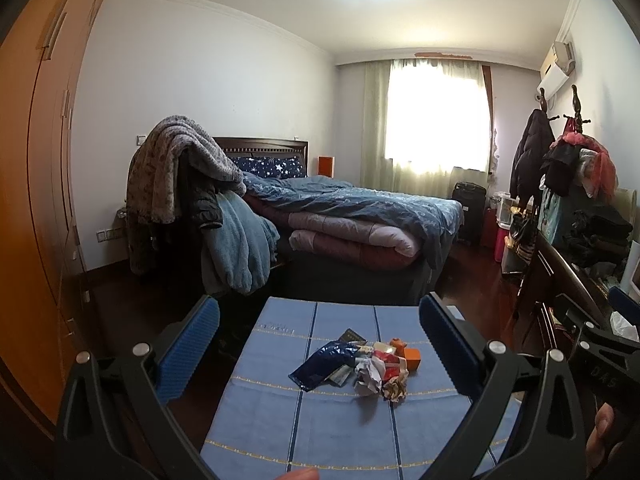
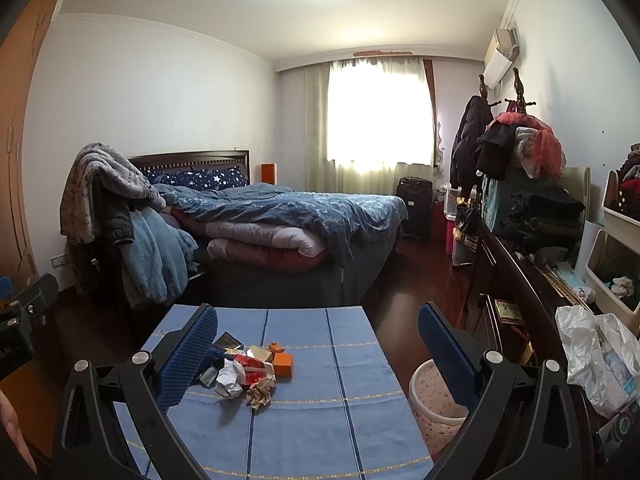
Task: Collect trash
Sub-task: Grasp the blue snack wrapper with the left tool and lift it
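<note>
trash pile [image 1: 356,364] on blue tablecloth [image 1: 304,432], left gripper [image 1: 320,344] and right gripper [image 2: 318,344] both spread wide, empty

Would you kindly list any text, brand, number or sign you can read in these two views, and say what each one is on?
"DAS": raised letters on the black body of the right gripper, at the edge of the left wrist view.
Embroidered line on the blue tablecloth: too blurred to read.
Print on the dark blue wrapper and the other trash: too small to read.
Print on the white plastic bag: unreadable.
</note>
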Motion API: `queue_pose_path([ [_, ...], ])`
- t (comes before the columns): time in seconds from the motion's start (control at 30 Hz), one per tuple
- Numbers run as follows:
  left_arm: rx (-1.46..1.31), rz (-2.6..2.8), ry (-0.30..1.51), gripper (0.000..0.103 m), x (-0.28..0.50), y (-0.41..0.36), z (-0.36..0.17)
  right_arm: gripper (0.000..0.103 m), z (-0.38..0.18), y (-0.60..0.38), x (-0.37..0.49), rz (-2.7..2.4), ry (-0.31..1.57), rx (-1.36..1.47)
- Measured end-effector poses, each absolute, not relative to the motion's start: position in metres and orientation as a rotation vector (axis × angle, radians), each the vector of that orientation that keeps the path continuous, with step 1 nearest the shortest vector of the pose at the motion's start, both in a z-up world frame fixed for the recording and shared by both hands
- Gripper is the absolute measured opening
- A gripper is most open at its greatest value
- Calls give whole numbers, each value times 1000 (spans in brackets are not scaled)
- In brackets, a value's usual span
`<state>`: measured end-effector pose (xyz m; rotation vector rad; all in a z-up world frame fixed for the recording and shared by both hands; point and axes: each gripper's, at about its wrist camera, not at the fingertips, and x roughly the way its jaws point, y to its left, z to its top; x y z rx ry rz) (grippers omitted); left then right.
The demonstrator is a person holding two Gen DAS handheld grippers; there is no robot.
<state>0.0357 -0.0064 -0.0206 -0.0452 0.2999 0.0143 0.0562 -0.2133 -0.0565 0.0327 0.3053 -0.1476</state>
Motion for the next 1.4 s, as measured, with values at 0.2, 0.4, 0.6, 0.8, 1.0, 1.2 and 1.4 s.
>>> queue_pose_path([
  [0.2, -45, 12, 341, 100, 63, -1, -38, 100, -77, -218, 77, -148, 363, 33],
  [0.4, -32, -27, 497, 100, 126, -4, -99, 100, -122, -218, 117, -101, 493, 26],
  [0.6, -7, 29, 623, 100, 203, -3, -173, 100, -161, -215, 153, -65, 601, -8],
  [0.8, -4, 8, 718, 100, 267, -1, -226, 100, -183, -207, 182, -16, 669, -21],
  [1.0, -16, -19, 789, 100, 321, -1, -264, 100, -201, -203, 208, 5, 723, -11],
  [1.2, -15, -83, 821, 100, 348, -11, -283, 100, -214, -199, 226, 23, 760, -11],
  [1.4, -60, -95, 830, 100, 359, -10, -295, 100, -217, -193, 235, 37, 765, -13],
])
